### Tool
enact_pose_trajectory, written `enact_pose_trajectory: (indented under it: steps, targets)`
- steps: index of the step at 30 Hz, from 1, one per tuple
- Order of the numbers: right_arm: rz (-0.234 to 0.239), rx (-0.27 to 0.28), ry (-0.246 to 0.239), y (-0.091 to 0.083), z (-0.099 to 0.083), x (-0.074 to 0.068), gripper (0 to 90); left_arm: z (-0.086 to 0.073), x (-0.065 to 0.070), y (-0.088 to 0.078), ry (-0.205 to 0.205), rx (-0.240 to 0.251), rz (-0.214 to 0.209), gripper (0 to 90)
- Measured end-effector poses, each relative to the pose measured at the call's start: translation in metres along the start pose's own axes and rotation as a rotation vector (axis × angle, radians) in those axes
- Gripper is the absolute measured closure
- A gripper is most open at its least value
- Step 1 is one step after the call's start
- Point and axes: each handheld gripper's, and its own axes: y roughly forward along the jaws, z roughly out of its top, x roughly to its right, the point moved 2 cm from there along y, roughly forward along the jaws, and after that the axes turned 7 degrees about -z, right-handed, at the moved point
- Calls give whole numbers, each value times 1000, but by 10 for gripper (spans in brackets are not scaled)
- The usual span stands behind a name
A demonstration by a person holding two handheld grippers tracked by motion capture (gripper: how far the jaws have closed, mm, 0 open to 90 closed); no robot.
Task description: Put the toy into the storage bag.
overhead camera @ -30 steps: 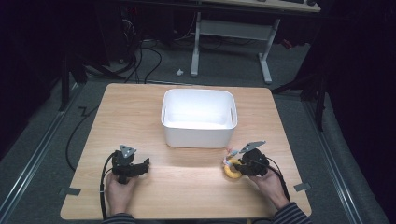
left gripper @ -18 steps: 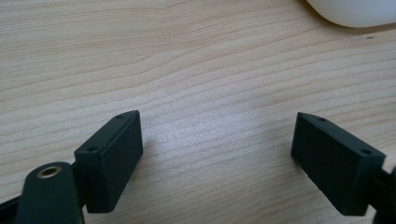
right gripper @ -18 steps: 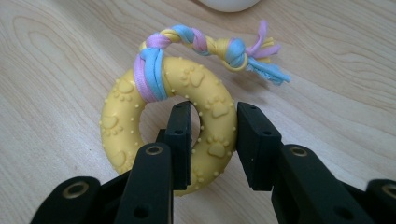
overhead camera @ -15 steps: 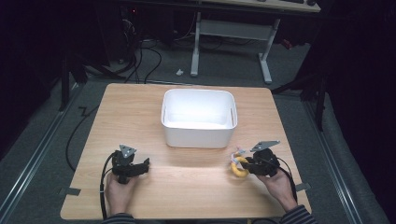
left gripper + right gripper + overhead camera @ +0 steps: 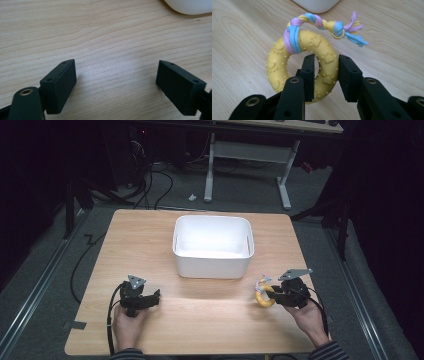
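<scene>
The right tongs [image 5: 325,75] are gripping a yellow ring toy [image 5: 282,72]: one jaw is sitting inside the ring's hole, the other is pressing on the outer edge, so one side of the ring is pinched between them. In the high view the ring toy [image 5: 263,296] is sitting near the bench's right front, between the right tongs [image 5: 274,296] and the white tub [image 5: 212,265], apparently just above the wood, though contact is hard to judge. The ring is standing roughly on edge, its flat face turning toward the gripper's camera.

The ring is looking rubbery, studded with small bumps and raised paw prints. A braided cord [image 5: 322,23] of pink, blue and yellow cloth is wrapping around the ring's top and running to the right in the right gripper view, ending in a knot and a frayed tassel. The ring's lower part is hiding behind the jaws.

The left tongs [image 5: 116,80] are standing wide with only the bench [image 5: 105,32] between them, a pale wood-grain surface. The tub's rounded corner is cut off at that view's top edge.
</scene>
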Motion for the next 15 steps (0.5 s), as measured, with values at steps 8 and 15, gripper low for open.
enact_pose_trajectory:
  steps: [8,15]
  targets:
    - [27,8,35,-10,2,10,684,0,0,0,0,0,0,169]
    - [27,36,38,-23,9,15,685,0,0,0,0,0,0,169]
